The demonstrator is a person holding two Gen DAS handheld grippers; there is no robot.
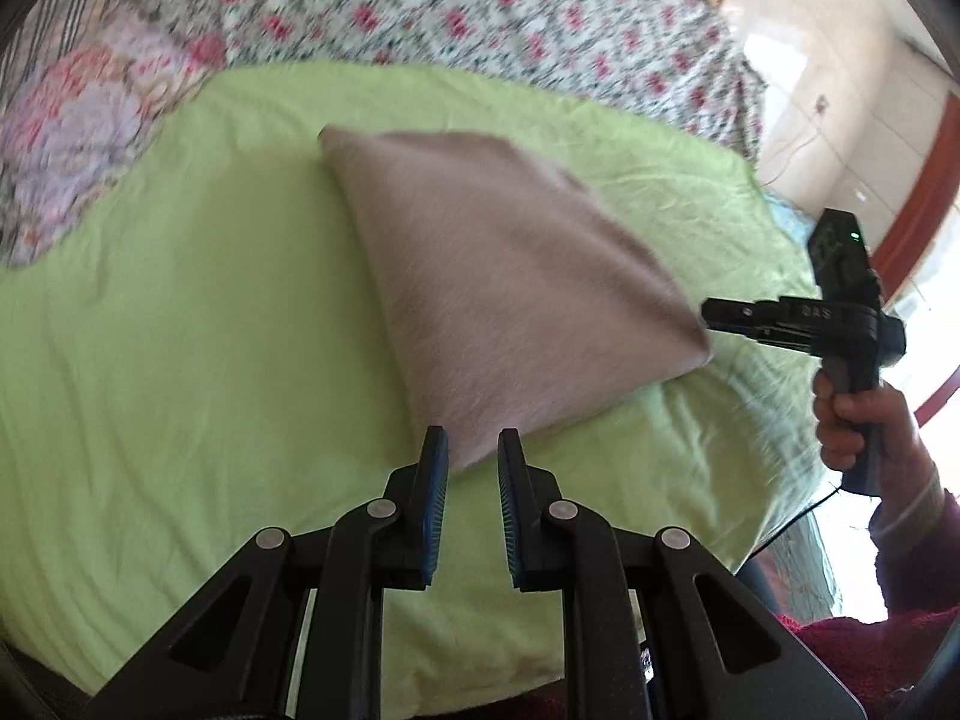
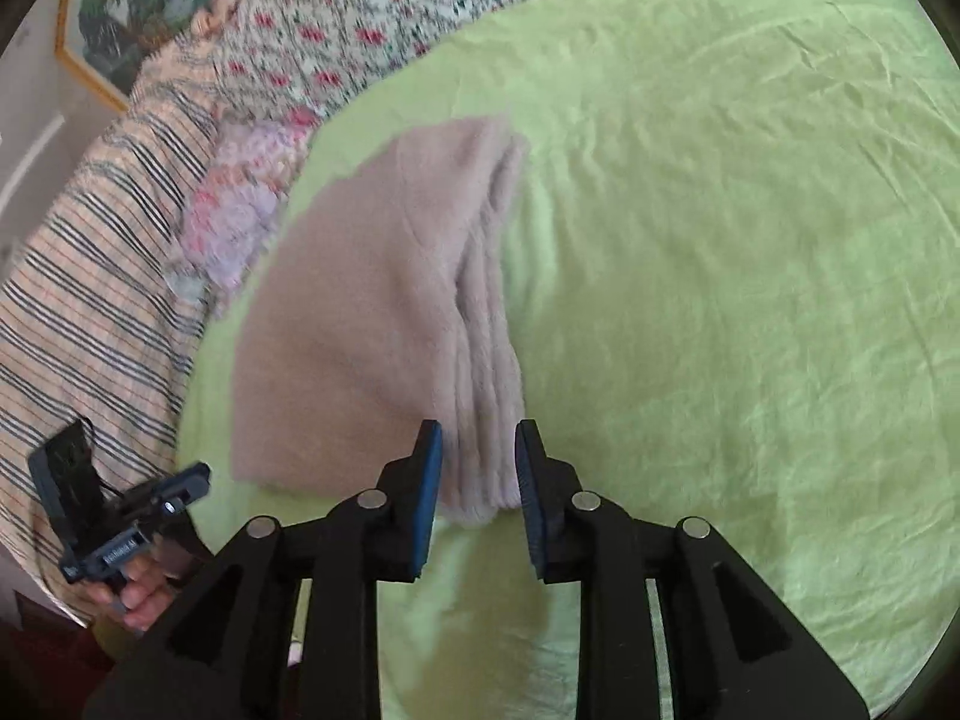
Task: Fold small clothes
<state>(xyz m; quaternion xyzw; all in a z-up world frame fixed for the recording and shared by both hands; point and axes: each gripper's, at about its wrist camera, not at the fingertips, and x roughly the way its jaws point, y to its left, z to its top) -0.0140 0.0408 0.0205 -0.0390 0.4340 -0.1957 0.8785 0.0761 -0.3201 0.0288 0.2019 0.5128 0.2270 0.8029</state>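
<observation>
Around your folded beige garment (image 2: 366,324) lie floral quilt (image 1: 480,6) and striped blanket (image 2: 90,276); both grippers (image 1: 470,450) (image 2: 478,444) gape empty; only the right view shows stacked fold edges.

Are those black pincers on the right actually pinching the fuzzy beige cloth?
Cannot tell. In the right wrist view the right gripper is open with the cloth's folded corner between its fingers, but the blur hides whether the pads touch it.

Green sheet (image 2: 720,240) on bed w/ floral quilt (image 1: 480,6); framed pic (image 2: 114,18).

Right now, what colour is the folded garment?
Pale pinkish beige folded garment, plain, clearest in the right wrist view.
</observation>
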